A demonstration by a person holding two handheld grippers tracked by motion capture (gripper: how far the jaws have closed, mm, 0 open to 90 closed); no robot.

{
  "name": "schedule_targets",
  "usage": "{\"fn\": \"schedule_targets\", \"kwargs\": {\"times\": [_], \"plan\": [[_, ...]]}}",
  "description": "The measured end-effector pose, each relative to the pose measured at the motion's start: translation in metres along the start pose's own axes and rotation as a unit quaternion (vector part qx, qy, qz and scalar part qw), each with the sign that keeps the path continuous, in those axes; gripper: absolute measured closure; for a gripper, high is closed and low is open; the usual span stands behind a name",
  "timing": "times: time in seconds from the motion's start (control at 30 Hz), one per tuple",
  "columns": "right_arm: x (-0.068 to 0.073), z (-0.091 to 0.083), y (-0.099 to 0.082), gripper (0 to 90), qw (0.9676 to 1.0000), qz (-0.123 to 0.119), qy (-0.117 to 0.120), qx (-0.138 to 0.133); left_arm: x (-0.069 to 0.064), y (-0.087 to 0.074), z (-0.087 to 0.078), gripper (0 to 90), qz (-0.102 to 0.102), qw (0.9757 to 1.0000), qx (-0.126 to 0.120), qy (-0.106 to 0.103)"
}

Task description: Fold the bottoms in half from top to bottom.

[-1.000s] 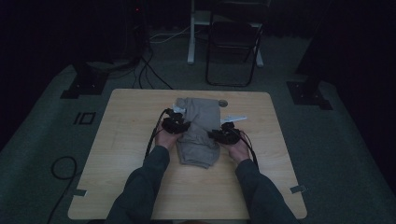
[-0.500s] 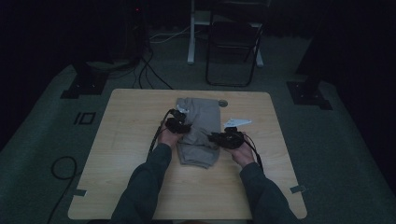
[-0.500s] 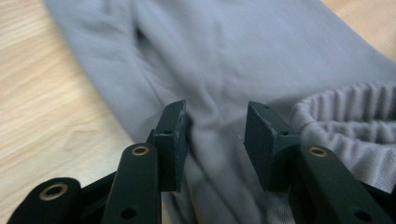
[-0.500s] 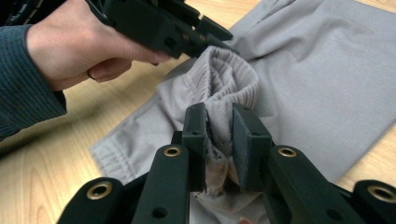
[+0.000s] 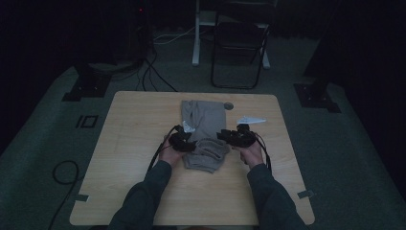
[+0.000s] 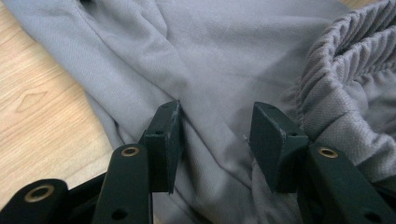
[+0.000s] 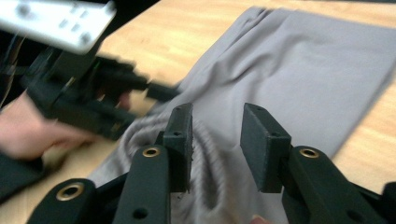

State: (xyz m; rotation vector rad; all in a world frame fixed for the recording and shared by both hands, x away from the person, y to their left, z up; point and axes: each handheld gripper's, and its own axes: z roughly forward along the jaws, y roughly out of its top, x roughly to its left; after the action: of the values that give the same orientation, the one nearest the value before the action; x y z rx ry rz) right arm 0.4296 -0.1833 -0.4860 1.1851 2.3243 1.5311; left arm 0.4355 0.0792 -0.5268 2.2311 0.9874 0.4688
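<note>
Left hand-held gripper (image 5: 187, 142) at the left edge of the grey knit garment with a ribbed elastic waistband (image 5: 205, 129), black jaws parted fairly wide and just been opening, flat grey cloth lying between the pads without being pinched; seen from the left gripper view (image 6: 215, 144), tips low over a smooth fold of the garment (image 6: 215, 60), ribbed waistband bunched just to the right of the right jaw. Right hand-held gripper (image 5: 229, 136) at the garment's right edge, level with the folded-over waistband end, jaws at a moderate gap and likewise just been opening; from the right gripper view (image 7: 215, 140), gathered waistband cloth beneath and between the pads, pads not pressing on it. Same view: other gripper and its hand blurred at the far side of the garment (image 7: 299, 65). Garment lying lengthwise in the middle of the pale wooden worktop (image 5: 134, 163), far end spread flat, near end doubled back into a thicker roll between the two grippers. Small round dark mark (image 5: 229, 106) on the worktop just beyond the garment's far right corner. Black folding chair (image 5: 239, 43) on the floor well beyond the garment.
</note>
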Motion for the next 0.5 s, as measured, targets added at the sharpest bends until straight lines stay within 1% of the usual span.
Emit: {"fn": "schedule_targets", "kwargs": {"times": [0.03,0.07,0.1,0.2,0.23,0.27,0.3,0.33,0.4,0.43,0.5], "plan": [[-0.002,0.0,0.002,62.0,1.0,0.005,-0.007,-0.005,-0.001,-0.001,-0.002,53.7,0.001,1.0,-0.002,-0.001],[-0.004,0.002,0.004,62.0,0.9997,0.011,-0.02,-0.008,-0.001,-0.002,-0.003,53.7,0.004,1.0,-0.004,-0.001],[-0.006,0.004,0.005,62.1,0.9992,0.017,-0.036,-0.003,-0.002,-0.004,-0.005,53.4,0.008,1.0,-0.004,-0.001],[-0.01,0.017,0.002,62.8,0.9962,0.024,-0.078,0.031,-0.005,-0.009,-0.009,52.5,0.017,0.9998,-0.003,-0.007],[-0.01,0.023,-0.001,62.8,0.9947,0.024,-0.088,0.047,-0.005,-0.011,-0.011,51.9,0.019,0.9998,-0.004,-0.008],[-0.01,0.028,-0.005,62.8,0.9934,0.024,-0.093,0.062,-0.005,-0.013,-0.014,51.8,0.018,0.9998,-0.008,-0.009],[-0.008,0.032,-0.01,62.8,0.9928,0.023,-0.093,0.073,-0.005,-0.015,-0.017,51.7,0.014,0.9998,-0.012,-0.011],[-0.005,0.036,-0.016,62.8,0.9923,0.02,-0.087,0.086,-0.004,-0.016,-0.019,51.7,0.012,0.9998,-0.015,-0.01],[0.002,0.04,-0.024,62.9,0.9916,0.006,-0.08,0.101,-0.001,-0.016,-0.023,51.7,0.002,0.9997,-0.023,-0.003],[0.007,0.041,-0.028,62.9,0.9921,0.003,-0.068,0.105,0.001,-0.015,-0.025,51.7,-0.003,0.9996,-0.028,-0.001],[0.016,0.041,-0.033,63.0,0.9927,-0.002,-0.057,0.106,0.004,-0.012,-0.028,51.7,-0.015,0.9992,-0.036,0.001]]}}
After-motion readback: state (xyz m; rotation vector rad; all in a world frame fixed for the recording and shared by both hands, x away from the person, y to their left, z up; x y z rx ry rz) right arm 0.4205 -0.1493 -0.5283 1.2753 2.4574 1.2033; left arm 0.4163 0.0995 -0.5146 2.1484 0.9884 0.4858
